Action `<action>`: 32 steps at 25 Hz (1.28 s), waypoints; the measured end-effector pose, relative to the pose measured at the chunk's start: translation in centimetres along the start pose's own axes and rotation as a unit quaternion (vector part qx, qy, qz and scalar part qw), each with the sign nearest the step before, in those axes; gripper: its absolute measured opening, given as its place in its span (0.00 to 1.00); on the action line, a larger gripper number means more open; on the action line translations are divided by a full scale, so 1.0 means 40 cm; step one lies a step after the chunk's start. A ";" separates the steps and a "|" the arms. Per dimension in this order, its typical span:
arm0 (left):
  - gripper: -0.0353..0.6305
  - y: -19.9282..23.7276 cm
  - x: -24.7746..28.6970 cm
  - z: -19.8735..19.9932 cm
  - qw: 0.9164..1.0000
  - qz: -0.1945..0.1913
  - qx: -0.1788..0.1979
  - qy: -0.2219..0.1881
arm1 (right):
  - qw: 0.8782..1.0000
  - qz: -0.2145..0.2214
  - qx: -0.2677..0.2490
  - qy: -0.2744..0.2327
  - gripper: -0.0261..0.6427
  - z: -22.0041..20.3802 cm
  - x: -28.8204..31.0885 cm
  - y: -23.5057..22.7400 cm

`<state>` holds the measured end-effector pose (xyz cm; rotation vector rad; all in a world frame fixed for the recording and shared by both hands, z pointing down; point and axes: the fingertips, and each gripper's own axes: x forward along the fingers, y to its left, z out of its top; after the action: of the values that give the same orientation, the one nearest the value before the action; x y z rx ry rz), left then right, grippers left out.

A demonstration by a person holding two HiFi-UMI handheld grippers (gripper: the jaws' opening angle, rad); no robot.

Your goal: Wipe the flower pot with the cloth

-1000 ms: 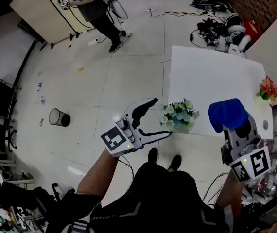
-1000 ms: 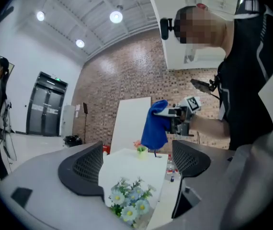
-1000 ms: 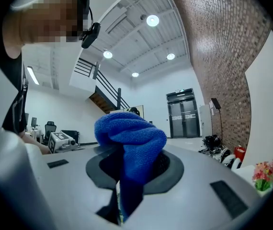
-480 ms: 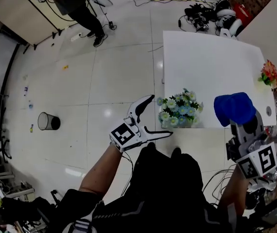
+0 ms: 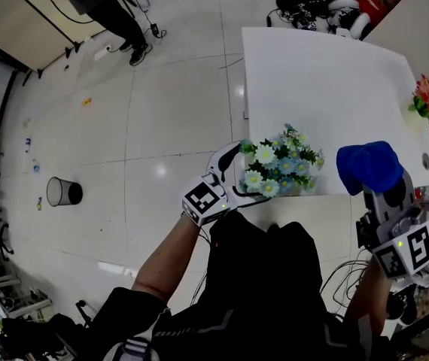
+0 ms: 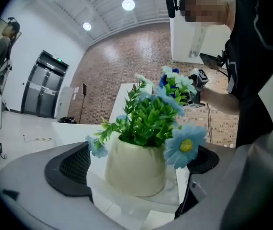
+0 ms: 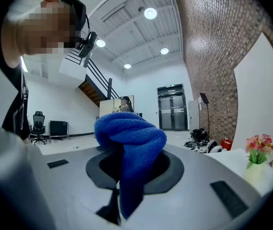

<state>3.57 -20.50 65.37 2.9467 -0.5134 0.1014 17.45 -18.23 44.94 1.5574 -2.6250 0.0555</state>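
Two tools: left gripper (image 5: 248,170) jaws just opened, flanking flower pot (image 6: 135,166); right gripper (image 5: 382,190) jaws clench cloth (image 5: 369,166); red bouquet (image 5: 427,98) well apart.

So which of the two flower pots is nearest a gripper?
The cream pot of blue flowers, inside the open left gripper; the red-flowered pot stands far off.

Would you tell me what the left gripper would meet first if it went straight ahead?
Probably the cream flower pot, standing straight ahead between the left gripper's open jaws.
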 end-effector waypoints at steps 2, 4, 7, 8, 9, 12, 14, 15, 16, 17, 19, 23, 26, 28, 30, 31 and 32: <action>0.95 0.005 0.016 -0.026 1.000 -0.004 0.001 0.005 | 1.000 0.000 0.002 0.001 0.14 -0.013 0.000 -0.006; 0.95 0.005 0.032 -0.031 1.000 -0.011 0.006 0.004 | 1.000 -0.003 0.010 -0.004 0.14 -0.013 0.004 -0.013; 0.95 0.004 0.050 -0.047 1.000 -0.013 0.016 0.010 | 1.000 -0.012 0.004 0.006 0.14 -0.031 -0.002 -0.032; 0.95 -0.001 0.056 -0.053 0.999 -0.018 0.026 0.017 | 1.000 -0.011 0.007 0.007 0.14 -0.033 0.000 -0.031; 0.95 -0.007 0.066 -0.054 0.999 -0.023 0.036 0.021 | 1.000 -0.009 0.011 0.006 0.14 -0.033 0.003 -0.029; 0.95 -0.001 0.095 -0.037 0.998 -0.028 0.050 0.016 | 1.000 -0.010 0.007 0.016 0.14 -0.047 0.002 -0.038; 0.95 0.005 0.109 -0.029 0.998 -0.028 0.058 0.015 | 1.000 -0.007 0.013 0.014 0.14 -0.044 0.005 -0.034; 0.95 0.006 0.117 -0.026 0.997 -0.031 0.063 0.017 | 1.000 -0.007 0.014 0.015 0.14 -0.045 0.004 -0.036; 0.95 0.004 0.124 -0.024 0.997 -0.034 0.069 0.020 | 1.000 -0.009 0.010 0.018 0.14 -0.049 0.001 -0.042; 0.95 0.001 0.131 -0.025 0.996 -0.037 0.073 0.023 | 1.000 -0.011 0.008 0.021 0.14 -0.051 -0.001 -0.046; 0.95 -0.011 0.144 -0.030 0.995 -0.047 0.079 0.029 | 1.000 -0.009 0.018 0.017 0.14 -0.044 0.000 -0.043; 0.95 -0.019 0.156 -0.046 0.992 -0.063 0.103 0.044 | 0.999 -0.008 0.017 0.026 0.14 -0.050 -0.007 -0.045; 0.93 -0.014 0.152 -0.044 0.992 -0.062 0.098 0.038 | 0.999 -0.009 0.015 0.030 0.14 -0.049 -0.006 -0.051; 0.91 -0.012 0.149 -0.038 0.993 -0.060 0.096 0.026 | 0.999 -0.011 0.011 0.033 0.14 -0.055 -0.006 -0.059; 0.90 -0.012 0.150 -0.035 0.993 -0.058 0.097 0.017 | 0.999 -0.005 0.015 0.030 0.14 -0.056 0.001 -0.056; 0.90 -0.013 0.150 -0.034 0.993 -0.057 0.099 0.014 | 0.999 -0.002 0.015 0.032 0.14 -0.060 0.003 -0.055; 0.90 -0.014 0.150 -0.034 0.993 -0.056 0.100 0.012 | 0.999 0.001 0.015 0.034 0.14 -0.061 0.007 -0.053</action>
<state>9.35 -21.77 67.19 3.1570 -0.3514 0.1844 19.31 -19.30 47.38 1.5340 -2.5857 0.1456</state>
